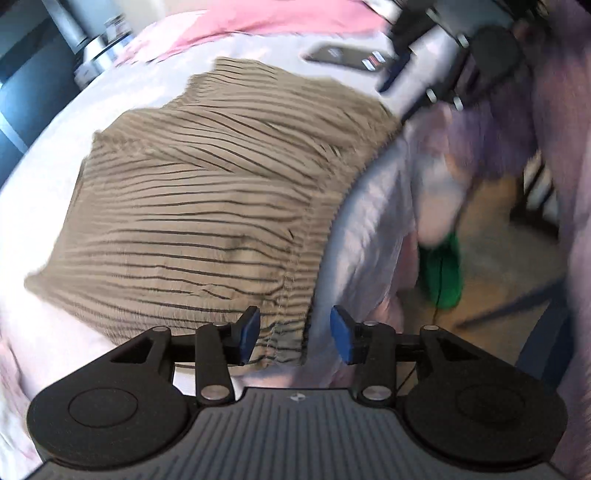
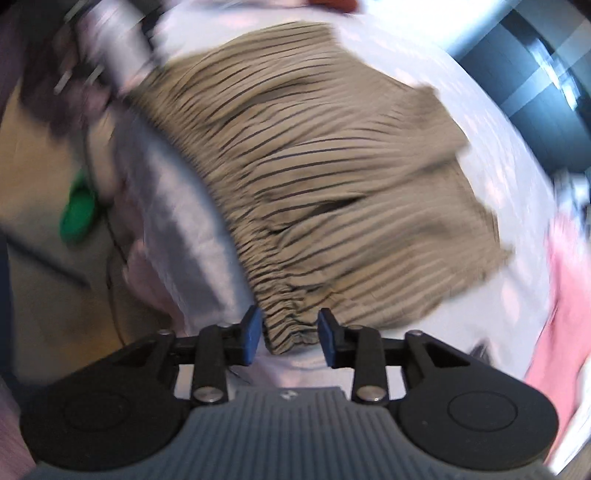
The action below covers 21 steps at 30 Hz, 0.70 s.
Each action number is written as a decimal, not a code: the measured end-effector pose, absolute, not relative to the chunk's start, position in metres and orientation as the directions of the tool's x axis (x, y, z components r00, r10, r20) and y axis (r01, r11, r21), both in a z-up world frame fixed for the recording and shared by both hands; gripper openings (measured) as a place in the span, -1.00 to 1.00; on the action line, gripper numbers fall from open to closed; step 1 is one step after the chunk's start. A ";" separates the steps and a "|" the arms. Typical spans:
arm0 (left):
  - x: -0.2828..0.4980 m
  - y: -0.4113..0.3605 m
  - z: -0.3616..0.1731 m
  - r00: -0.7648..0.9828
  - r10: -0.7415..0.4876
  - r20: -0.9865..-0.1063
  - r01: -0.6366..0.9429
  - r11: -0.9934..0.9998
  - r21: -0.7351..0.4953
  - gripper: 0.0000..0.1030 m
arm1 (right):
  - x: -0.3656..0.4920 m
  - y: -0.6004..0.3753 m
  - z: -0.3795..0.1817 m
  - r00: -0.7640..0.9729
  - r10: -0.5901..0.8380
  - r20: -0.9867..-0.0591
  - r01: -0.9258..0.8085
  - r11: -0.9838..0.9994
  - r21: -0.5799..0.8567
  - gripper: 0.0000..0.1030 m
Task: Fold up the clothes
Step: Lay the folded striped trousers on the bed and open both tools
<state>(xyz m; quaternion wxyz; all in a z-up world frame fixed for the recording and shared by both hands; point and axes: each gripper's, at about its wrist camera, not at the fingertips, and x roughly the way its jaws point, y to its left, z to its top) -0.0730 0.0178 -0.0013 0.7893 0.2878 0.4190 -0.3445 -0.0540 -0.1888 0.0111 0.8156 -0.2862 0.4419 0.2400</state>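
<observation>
A tan garment with thin dark stripes and an elastic waistband (image 1: 192,206) lies spread on a pale bed sheet (image 1: 66,122). My left gripper (image 1: 294,334) is open, its blue pads (image 1: 248,334) astride the near waistband corner at the bed's edge. In the right wrist view the same garment (image 2: 332,155) fills the middle. My right gripper (image 2: 290,334) is open, with the gathered waistband corner between its blue pads (image 2: 252,338), apart from them. The other gripper shows blurred at the top right of the left view (image 1: 461,44) and top left of the right view (image 2: 110,44).
A pink cloth (image 1: 258,18) lies at the far side of the bed, also in the right wrist view (image 2: 565,295). A dark phone-like object (image 1: 347,57) rests on the sheet. A green object (image 1: 443,273) sits on the wooden floor beside the bed. Dark furniture (image 2: 535,74) stands beyond.
</observation>
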 end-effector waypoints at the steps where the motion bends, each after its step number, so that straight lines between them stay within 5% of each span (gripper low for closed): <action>1: -0.069 0.019 0.003 0.418 -0.308 -0.855 0.752 0.645 0.136 -0.18 | -0.046 -0.196 0.015 0.479 0.161 -0.863 -0.596 0.782 -0.185 -0.20; 8: -0.042 0.036 0.007 0.430 -0.299 -0.852 0.492 0.869 -0.056 -0.20 | -0.007 -0.229 0.005 0.417 0.199 -0.887 -0.253 0.963 0.097 -0.22; 16: -0.022 0.035 -0.026 0.380 -0.207 -0.901 0.409 0.912 -0.036 -0.22 | 0.006 -0.244 -0.029 0.317 0.246 -0.916 -0.038 0.968 0.247 -0.31; 21: -0.019 0.033 -0.040 0.368 -0.178 -0.912 0.406 0.914 -0.015 -0.21 | 0.006 -0.237 -0.029 0.308 0.256 -0.916 -0.009 0.964 0.267 -0.71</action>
